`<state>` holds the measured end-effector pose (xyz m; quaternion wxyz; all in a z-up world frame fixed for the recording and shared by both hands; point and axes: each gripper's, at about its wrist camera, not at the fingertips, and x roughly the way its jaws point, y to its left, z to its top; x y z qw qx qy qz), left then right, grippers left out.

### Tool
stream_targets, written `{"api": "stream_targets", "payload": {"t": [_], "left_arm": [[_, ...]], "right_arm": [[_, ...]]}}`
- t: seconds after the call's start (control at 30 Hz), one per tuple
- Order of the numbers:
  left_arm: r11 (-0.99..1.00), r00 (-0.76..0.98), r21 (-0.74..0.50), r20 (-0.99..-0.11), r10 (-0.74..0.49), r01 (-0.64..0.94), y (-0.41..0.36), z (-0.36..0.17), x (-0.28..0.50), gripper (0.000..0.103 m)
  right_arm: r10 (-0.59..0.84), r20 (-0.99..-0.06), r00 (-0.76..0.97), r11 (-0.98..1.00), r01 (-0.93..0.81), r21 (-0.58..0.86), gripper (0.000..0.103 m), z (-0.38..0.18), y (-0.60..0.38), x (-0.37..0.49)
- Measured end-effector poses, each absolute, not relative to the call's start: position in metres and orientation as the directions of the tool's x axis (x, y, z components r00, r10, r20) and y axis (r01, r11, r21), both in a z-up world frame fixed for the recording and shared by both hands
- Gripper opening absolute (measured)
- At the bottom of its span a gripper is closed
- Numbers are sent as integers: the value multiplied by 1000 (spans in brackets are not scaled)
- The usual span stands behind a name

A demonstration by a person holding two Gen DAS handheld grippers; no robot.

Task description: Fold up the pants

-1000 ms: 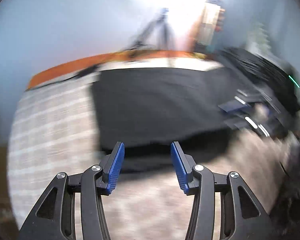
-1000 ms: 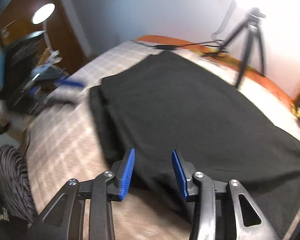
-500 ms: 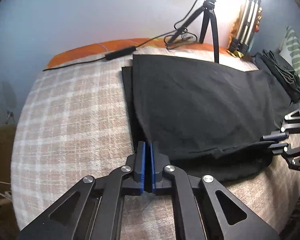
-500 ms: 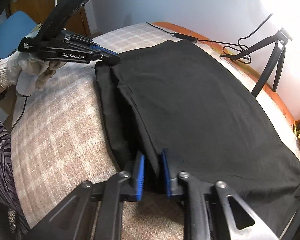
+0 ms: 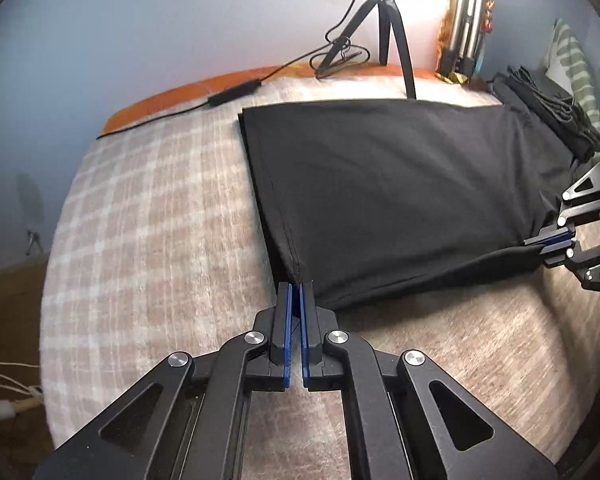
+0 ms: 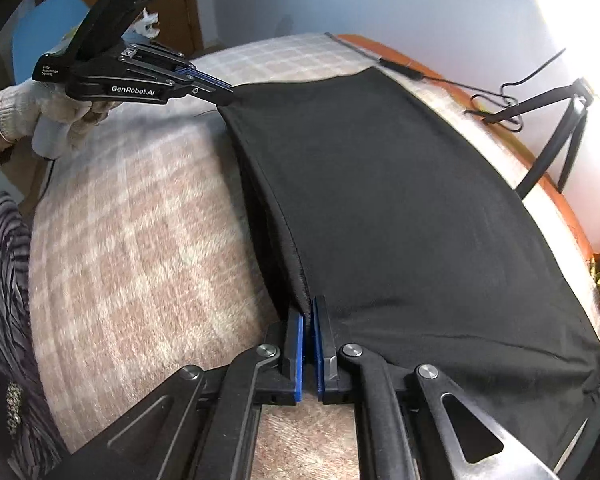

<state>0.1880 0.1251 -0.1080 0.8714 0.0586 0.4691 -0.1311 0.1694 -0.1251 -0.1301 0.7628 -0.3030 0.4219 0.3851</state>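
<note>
Fingers (image 5: pixel 284 300) clamped on pants (image 5: pixel 400 184) edge

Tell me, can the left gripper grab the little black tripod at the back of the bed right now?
Probably not. The left gripper is shut on the near edge of the black pants, and the tripod stands beyond them at the bed's far side. It would have to let go first.

Pants (image 5: pixel 400 184) flat on blanket (image 5: pixel 148 220), spread across bed centre. Left gripper (image 5: pixel 296 292) at pants' 6 o'clock corner in left wrist view; right gripper (image 5: pixel 548 242) at 3 o'clock edge. Tripod (image 5: pixel 384 28) behind pants, 12 o'clock; cable (image 5: pixel 232 94) at 11 o'clock; folded clothes pile (image 5: pixel 548 100) at 2 o'clock.
</note>
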Motion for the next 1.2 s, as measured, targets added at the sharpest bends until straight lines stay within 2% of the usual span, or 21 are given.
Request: {"api": "stream_targets", "payload": {"t": [0.1,0.13,0.17,0.23,0.3,0.33,0.37,0.43,0.63,0.7,0.83,0.93,1.2], "left_arm": [[961,534,-25,-828,-174,275,127,-101,188,6],[963,541,-14,-825,-165,271,127,-97,188,9],[963,550,-3,-820,-158,271,126,-92,188,13],[960,567,9,-809,-157,280,124,-84,187,14],[955,582,27,-797,-157,295,119,-75,185,16],[952,591,34,-791,-160,304,114,-70,184,19],[949,597,36,-785,-168,314,110,-66,183,24],[938,606,37,-772,-192,344,96,-56,181,30],[857,584,54,-753,-303,513,18,-39,175,33],[818,562,51,-750,-347,573,-15,-39,174,42],[723,491,20,-746,-449,690,-85,-41,170,43],[629,443,45,-749,-493,776,-143,-45,161,44],[434,369,151,-797,-479,888,-263,-83,150,47]], "right_arm": [[338,-877,341,539,-834,-117,14,-125,-128,168],[355,-872,335,553,-828,-93,33,-121,-132,169],[388,-858,337,578,-814,-58,38,-113,-141,167],[432,-830,353,639,-769,5,40,-100,-164,163],[455,-801,389,704,-708,56,50,-90,-192,158],[454,-784,423,749,-657,80,59,-86,-211,156],[452,-773,446,781,-616,102,62,-84,-226,154],[446,-753,484,847,-500,181,62,-83,-267,155],[369,-732,572,923,-135,360,64,-97,-386,164],[343,-723,600,927,-93,363,64,-96,-406,162],[333,-700,632,919,-53,390,64,-92,-438,162],[315,-685,657,920,-33,391,66,-89,-456,167],[384,-630,675,870,-35,492,70,-82,-482,184]]}}
